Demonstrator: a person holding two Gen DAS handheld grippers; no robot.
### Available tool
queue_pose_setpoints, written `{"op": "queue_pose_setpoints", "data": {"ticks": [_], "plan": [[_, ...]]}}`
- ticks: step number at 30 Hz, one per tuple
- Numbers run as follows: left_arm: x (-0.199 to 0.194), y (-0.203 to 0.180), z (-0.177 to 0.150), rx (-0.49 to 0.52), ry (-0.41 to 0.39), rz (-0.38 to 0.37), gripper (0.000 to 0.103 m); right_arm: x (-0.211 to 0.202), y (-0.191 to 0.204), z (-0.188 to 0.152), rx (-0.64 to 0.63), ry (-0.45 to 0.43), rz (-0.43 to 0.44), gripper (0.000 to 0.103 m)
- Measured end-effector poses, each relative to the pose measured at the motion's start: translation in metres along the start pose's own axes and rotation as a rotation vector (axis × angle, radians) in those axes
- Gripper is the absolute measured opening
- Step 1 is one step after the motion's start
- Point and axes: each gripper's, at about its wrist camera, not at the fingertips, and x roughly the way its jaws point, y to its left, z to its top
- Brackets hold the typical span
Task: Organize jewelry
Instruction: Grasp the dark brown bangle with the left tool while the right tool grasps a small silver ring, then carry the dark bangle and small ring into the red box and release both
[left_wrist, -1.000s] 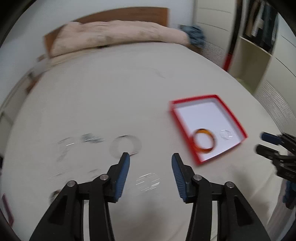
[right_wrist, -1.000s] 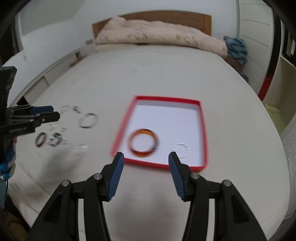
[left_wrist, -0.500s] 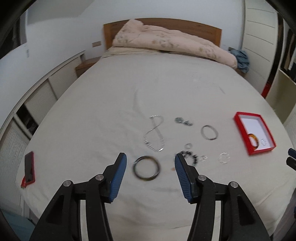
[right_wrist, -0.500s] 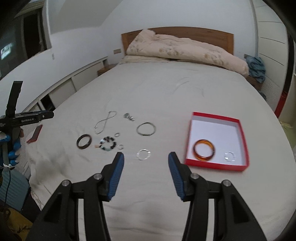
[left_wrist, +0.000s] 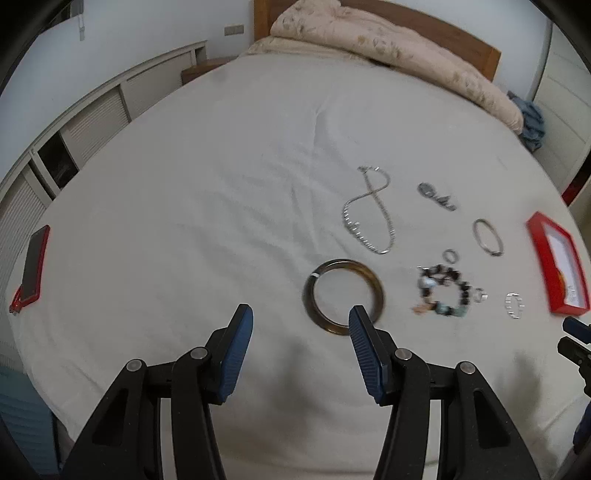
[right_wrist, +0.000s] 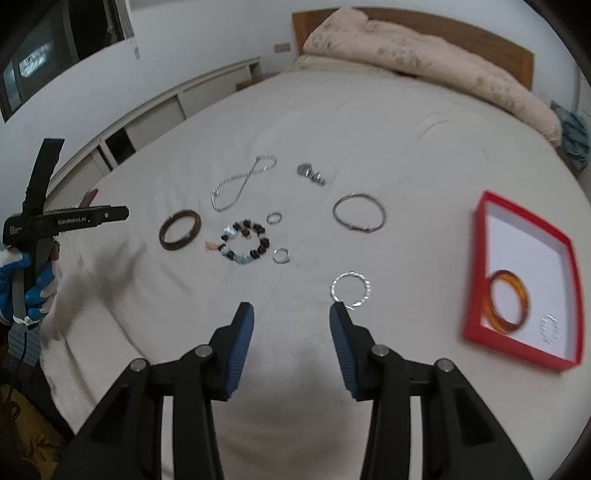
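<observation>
Jewelry lies spread on a white bed. My left gripper (left_wrist: 301, 314) is open and empty; a dark brown bangle (left_wrist: 343, 295) lies just ahead of its right finger. My right gripper (right_wrist: 291, 310) is open and empty; a thin silver bracelet (right_wrist: 350, 289) lies just beyond its right fingertip. The red box (right_wrist: 476, 280) on the right holds an amber bangle (right_wrist: 509, 305) and a small silver bracelet (right_wrist: 550, 329). A beaded bracelet (right_wrist: 243, 242), a silver chain (right_wrist: 240, 183), a silver hoop bangle (right_wrist: 359, 212) and small rings (right_wrist: 281, 255) lie between.
A red-cased phone (left_wrist: 31, 269) lies at the bed's left edge. A folded beige duvet (right_wrist: 424, 62) and wooden headboard sit at the far end. Low white cabinets (left_wrist: 92, 118) run along the left. The left gripper also shows in the right wrist view (right_wrist: 125, 213).
Both grippers have pulled back from the red box and swung left. The left one now faces the dark bangle; the right one faces the thin silver bracelet. Both stay open.
</observation>
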Motion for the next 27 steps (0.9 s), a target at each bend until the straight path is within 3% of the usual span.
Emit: {"op": "queue_pose_setpoints", "data": {"ticks": [8,16,19,22,24,27], "plan": [[0.053,0.005,0.01,-0.013,0.054,0.041,0.051,0.071,-0.004,0.019,-0.065,0.079,0.05,0.038],[0.079,0.006,0.01,-0.005,0.092,0.046,0.042,0.117,0.003,0.032,-0.147,0.119,0.076,0.034],[0.083,0.004,0.008,0.005,0.097,0.048,0.037,0.125,0.004,0.038,-0.162,0.113,0.085,0.032],[0.084,0.002,0.007,0.015,0.099,0.042,0.025,0.131,0.004,0.042,-0.17,0.11,0.086,0.027],[0.089,-0.004,0.008,0.025,0.104,0.024,0.008,0.133,0.004,0.044,-0.172,0.11,0.085,0.02],[0.093,-0.012,0.006,0.046,0.101,0.034,0.008,0.13,0.005,0.042,-0.16,0.108,0.085,0.019]]}}
